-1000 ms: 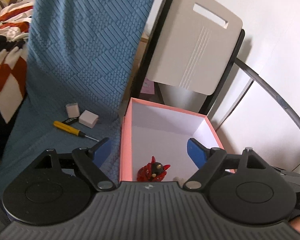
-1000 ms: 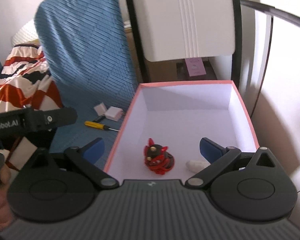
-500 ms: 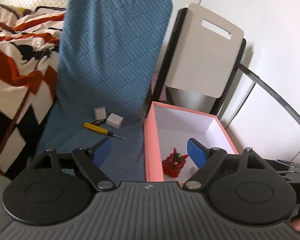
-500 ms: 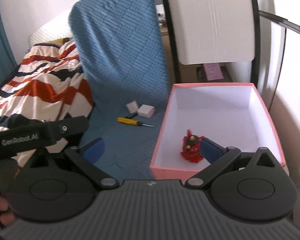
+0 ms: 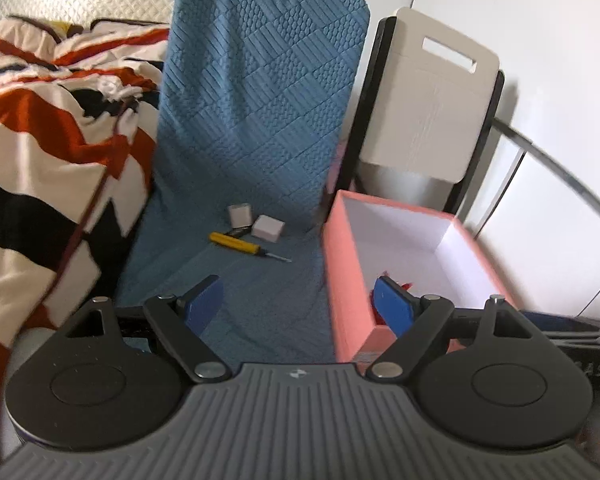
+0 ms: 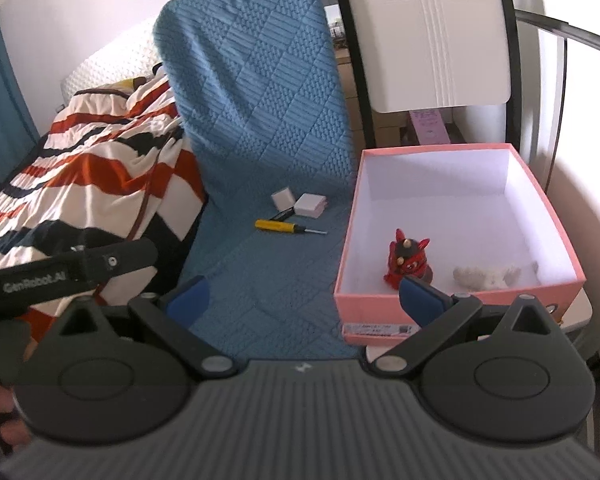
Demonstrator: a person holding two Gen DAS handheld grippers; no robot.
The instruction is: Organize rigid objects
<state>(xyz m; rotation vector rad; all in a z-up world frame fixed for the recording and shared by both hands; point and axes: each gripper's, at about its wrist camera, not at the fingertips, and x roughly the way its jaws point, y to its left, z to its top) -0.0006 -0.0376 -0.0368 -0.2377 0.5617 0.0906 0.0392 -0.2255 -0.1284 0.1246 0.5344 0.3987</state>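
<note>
On the blue seat (image 6: 260, 280) sit a screwdriver (image 6: 278, 225) and two white blocks (image 6: 310, 205); both claws, left (image 5: 298, 306) and right (image 6: 304, 300), gape empty. That thin screwdriver could roll away on a sloppy pinch, missing the box (image 6: 460, 296).

We see our left gripper (image 5: 298, 304) open and empty over a blue cover (image 5: 260, 120), where a screwdriver (image 5: 240, 243) lies near two white blocks (image 5: 267, 228), beside a pink box (image 5: 342, 280).
</note>
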